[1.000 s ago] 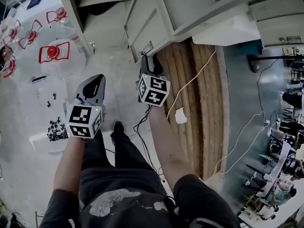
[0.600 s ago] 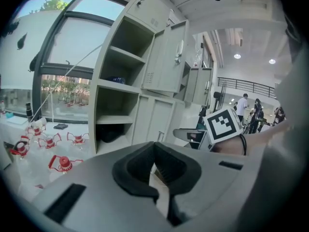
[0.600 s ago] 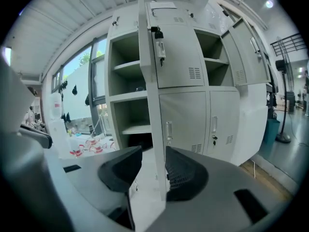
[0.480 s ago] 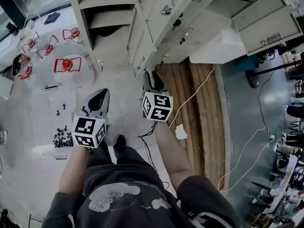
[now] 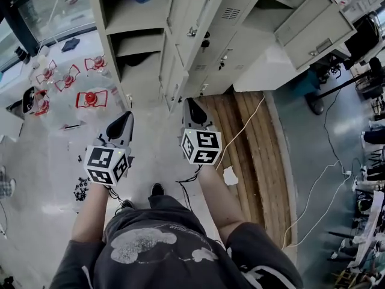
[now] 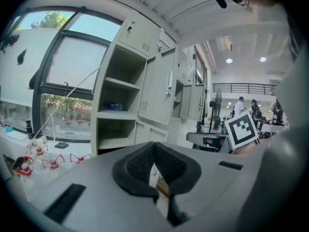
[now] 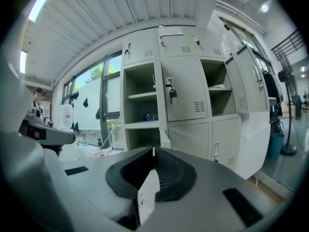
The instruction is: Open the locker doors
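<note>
lockers (image 5: 240,35): left column and upper right bays stand open; padlocked middle door (image 7: 181,93) and lower doors (image 7: 224,138) shut. left claw (image 5: 127,117): together, empty. right claw (image 5: 189,103): just closed, empty. both clear of lockers. judged between doors; the next needs a claw parted at a handle.

The head view looks steeply down from above the person onto the left tongs (image 5: 122,125), the right tongs (image 5: 191,110) and the floor (image 5: 150,137), with the lockers (image 5: 207,41) along its top edge. Each tongs view rides low behind its own jaws, facing nearly level — all three share those nearby lockers.
</note>
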The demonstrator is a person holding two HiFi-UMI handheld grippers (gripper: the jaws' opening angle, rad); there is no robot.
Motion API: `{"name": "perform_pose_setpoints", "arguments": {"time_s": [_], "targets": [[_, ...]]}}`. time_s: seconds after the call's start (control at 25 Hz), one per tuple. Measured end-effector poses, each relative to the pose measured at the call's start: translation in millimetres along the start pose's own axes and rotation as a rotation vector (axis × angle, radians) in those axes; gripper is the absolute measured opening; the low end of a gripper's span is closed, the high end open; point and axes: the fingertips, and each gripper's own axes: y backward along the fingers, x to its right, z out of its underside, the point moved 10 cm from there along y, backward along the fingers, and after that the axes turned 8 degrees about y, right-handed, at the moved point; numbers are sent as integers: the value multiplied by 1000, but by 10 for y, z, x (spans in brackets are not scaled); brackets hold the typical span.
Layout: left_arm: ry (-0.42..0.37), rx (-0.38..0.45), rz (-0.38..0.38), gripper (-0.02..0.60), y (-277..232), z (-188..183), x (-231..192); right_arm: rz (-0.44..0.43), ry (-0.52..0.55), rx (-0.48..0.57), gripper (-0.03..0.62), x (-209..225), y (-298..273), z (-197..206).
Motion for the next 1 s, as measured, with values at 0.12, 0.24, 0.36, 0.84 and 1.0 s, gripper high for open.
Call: {"name": "perform_pose_setpoints", "arguments": {"time_s": [0.12,0.24,0.36,0.84,1.0], "targets": [[8,7,20,8,95,-34,-21,0,19,2,31,-86,93,-146],[15,12,39,8,246,-68,-52,10,63,-23,29,-238,224,-261],[23,17,52,9,421,-100,-98,21,89,-29,29,-380,384,-374],[-12,80,95,8,1112,-385,-289,50,108,52,29,-963,899,-794],[-24,86,123,8,1276,-395,-285,73,116,60,29,-1118,1091,-824]]}}
